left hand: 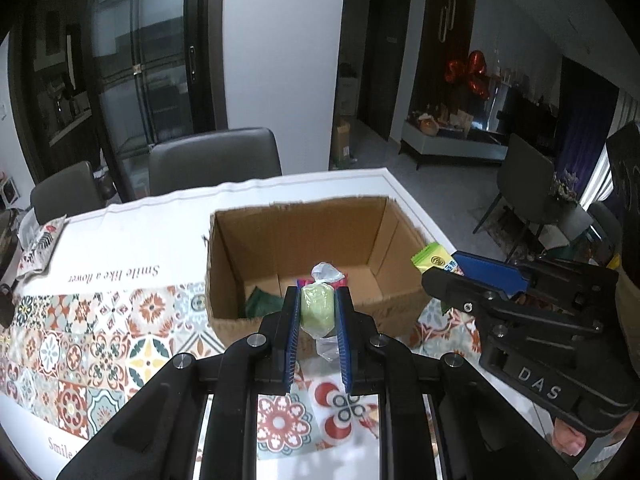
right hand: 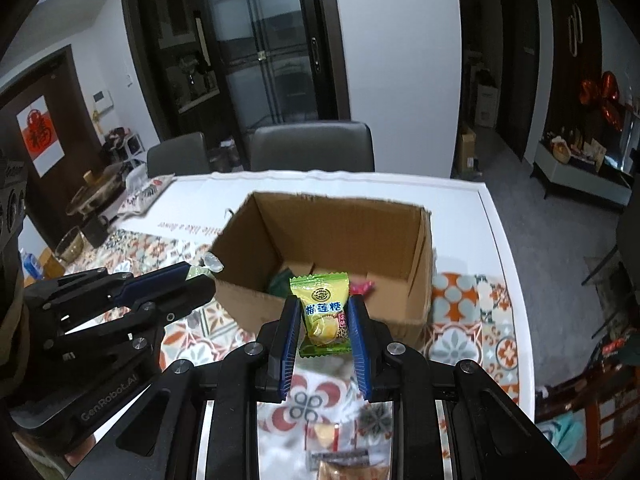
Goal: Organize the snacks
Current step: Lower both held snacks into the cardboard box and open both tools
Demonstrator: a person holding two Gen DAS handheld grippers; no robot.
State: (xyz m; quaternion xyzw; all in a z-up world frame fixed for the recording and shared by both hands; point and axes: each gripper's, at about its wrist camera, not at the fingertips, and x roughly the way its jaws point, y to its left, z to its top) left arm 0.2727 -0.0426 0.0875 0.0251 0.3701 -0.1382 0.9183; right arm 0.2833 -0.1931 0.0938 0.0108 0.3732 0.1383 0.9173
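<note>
My left gripper (left hand: 318, 308) clamps a green wrapped sweet (left hand: 317, 310) and my right gripper (right hand: 325, 320) a durian candy packet (right hand: 322, 312) — both poised before the cardboard box (right hand: 332, 232), ready to drop in.

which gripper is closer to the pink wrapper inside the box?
Right, narrowly; it's a judgement call. The pink wrapper lies just beyond the right gripper, which holds a durian candy. The left gripper, holding a green sweet, sits at the cardboard box near wall, similarly short.
</note>
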